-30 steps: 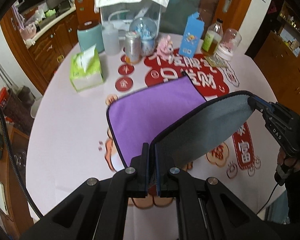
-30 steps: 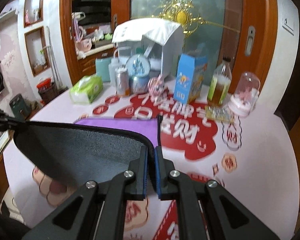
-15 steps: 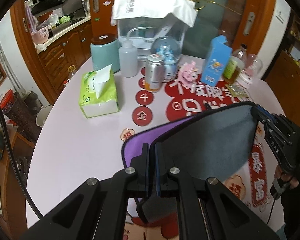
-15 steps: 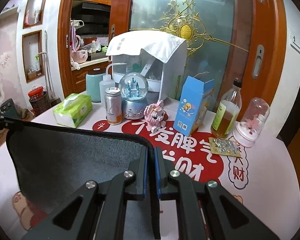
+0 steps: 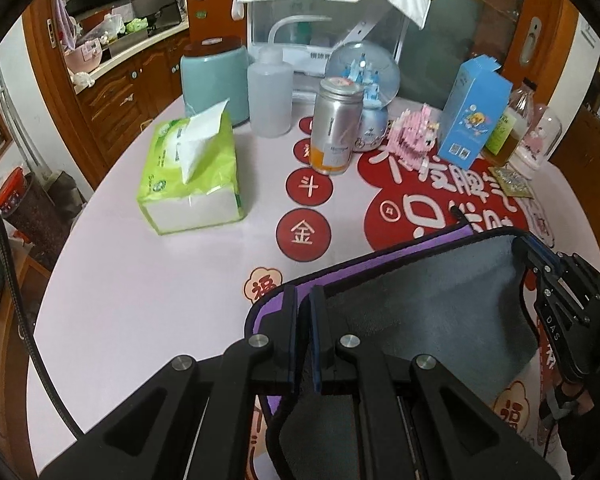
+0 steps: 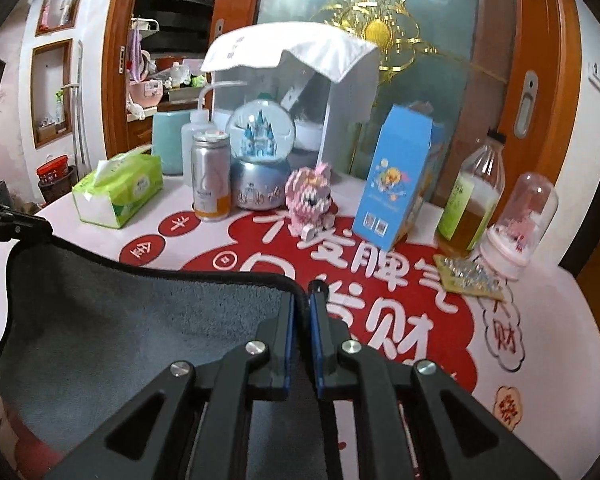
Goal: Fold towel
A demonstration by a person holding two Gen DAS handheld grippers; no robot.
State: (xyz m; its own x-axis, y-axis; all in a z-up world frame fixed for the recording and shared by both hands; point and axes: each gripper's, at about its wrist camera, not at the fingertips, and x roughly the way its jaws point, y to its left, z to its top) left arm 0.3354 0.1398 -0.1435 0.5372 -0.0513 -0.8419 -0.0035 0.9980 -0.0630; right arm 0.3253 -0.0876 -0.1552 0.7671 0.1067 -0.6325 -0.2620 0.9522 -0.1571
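Observation:
The towel (image 5: 420,308) is purple on one face and grey on the other, with a dark hem. It lies near the front of the round table, its grey half folded over the purple half. My left gripper (image 5: 303,300) is shut on the towel's near-left corner. My right gripper (image 6: 302,304) is shut on the other lifted corner, and it also shows in the left wrist view (image 5: 540,256). The grey face (image 6: 140,328) spans between the two grippers. A strip of purple (image 5: 432,240) shows along the far edge.
Beyond the towel stand a green tissue pack (image 5: 188,176), a silver can (image 5: 336,128), a white squeeze bottle (image 5: 269,96), a teal canister (image 5: 214,76), a snow globe (image 6: 260,160), a pink toy (image 6: 310,200), a blue carton (image 6: 394,184), an oil bottle (image 6: 472,200) and a glass dome (image 6: 520,224).
Both grippers have carried the towel's lifted edge forward, away from me. The grey half now covers nearly all of the purple face, and the clutter at the back is closer.

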